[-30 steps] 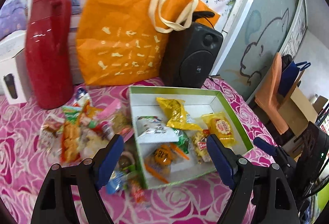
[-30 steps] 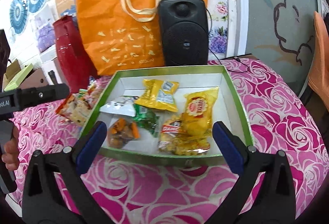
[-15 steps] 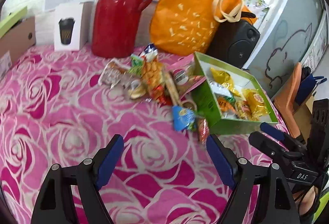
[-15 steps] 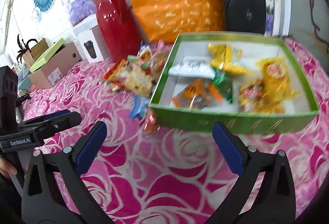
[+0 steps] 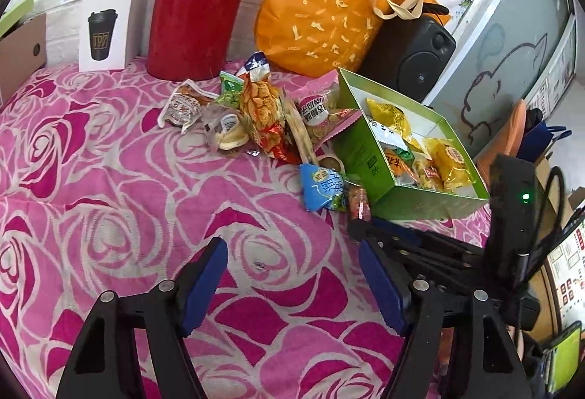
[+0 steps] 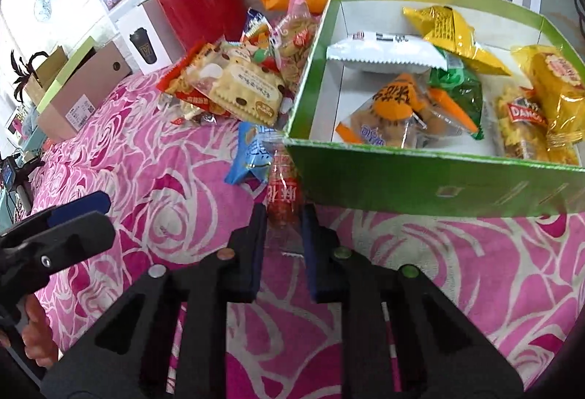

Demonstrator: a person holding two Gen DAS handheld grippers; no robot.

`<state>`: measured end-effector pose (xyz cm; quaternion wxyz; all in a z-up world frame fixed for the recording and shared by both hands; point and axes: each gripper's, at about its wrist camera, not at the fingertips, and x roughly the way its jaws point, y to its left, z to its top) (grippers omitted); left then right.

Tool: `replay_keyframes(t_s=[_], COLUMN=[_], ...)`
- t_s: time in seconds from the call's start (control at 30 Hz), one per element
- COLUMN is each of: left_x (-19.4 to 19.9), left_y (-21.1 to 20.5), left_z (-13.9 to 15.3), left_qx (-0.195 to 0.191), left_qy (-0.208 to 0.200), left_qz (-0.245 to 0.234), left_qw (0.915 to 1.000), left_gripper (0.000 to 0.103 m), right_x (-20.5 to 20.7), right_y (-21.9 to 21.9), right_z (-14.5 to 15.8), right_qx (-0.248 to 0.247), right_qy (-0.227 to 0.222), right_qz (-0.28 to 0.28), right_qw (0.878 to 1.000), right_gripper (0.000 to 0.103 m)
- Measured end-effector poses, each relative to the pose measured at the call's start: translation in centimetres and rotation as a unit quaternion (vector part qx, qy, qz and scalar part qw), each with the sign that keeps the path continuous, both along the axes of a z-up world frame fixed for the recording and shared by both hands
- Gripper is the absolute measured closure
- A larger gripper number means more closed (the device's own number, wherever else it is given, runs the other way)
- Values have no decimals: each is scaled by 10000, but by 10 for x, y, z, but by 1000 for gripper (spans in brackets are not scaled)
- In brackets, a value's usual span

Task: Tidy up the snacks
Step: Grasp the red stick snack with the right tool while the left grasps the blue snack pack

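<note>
A green box (image 6: 438, 187) (image 5: 362, 154) holds several snack packets on the pink rose tablecloth. A loose pile of snacks (image 5: 263, 106) (image 6: 234, 84) lies to its left, with a blue packet (image 6: 248, 154) (image 5: 321, 187) at its near edge. My right gripper (image 6: 284, 216) is shut on a small red packet (image 6: 283, 194) (image 5: 358, 203) lying at the box's near left corner. In the left wrist view the right gripper (image 5: 369, 227) reaches in from the right. My left gripper (image 5: 292, 267) hangs open over bare cloth, nearer than the pile, holding nothing.
Behind the pile stand a red jug (image 5: 197, 0), an orange tote bag (image 5: 329, 4) and a black speaker (image 5: 413, 59). A white carton with a cup picture (image 5: 104, 29) and a cardboard box (image 6: 80, 95) sit at the far left.
The right gripper dropped toward the box's near left corner and shut on the red packet. The left gripper drew back a little further from the pile, still open.
</note>
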<state>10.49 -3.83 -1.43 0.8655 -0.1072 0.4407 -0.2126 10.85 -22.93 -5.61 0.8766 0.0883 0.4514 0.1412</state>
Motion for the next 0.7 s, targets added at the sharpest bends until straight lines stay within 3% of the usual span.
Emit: replay_keyframes(t_s=[0.17,0.23,0.47,0.6,0.7], left_x=[19,29,58,75,71], left_y=[-15,-25,-65,-76,-72], left_z=[-4,-7,-22,-37,-37], left_qx=[17,-12,64,198,225], left_qy=[38,86,151,356,215], left_qz=[-136,-226,-570,-572,-659], left_qw=[9999,9997,9982,9975,9973], left_gripper=[35,43,45,63,73], right_x=[-19,-30,-53,-53,-52], right_y=[-4,-9,-36,-41,-42], right_z=[11,14,10,10,11], right_qx=[-136,-146,-191,-149,-143], right_qy=[-91,-86,55,70,73], right_qz=[218,277,-10,-93,-98], right_qw=[9996,9995,9998,9998,9998], right_gripper=[82,82,82,82,82])
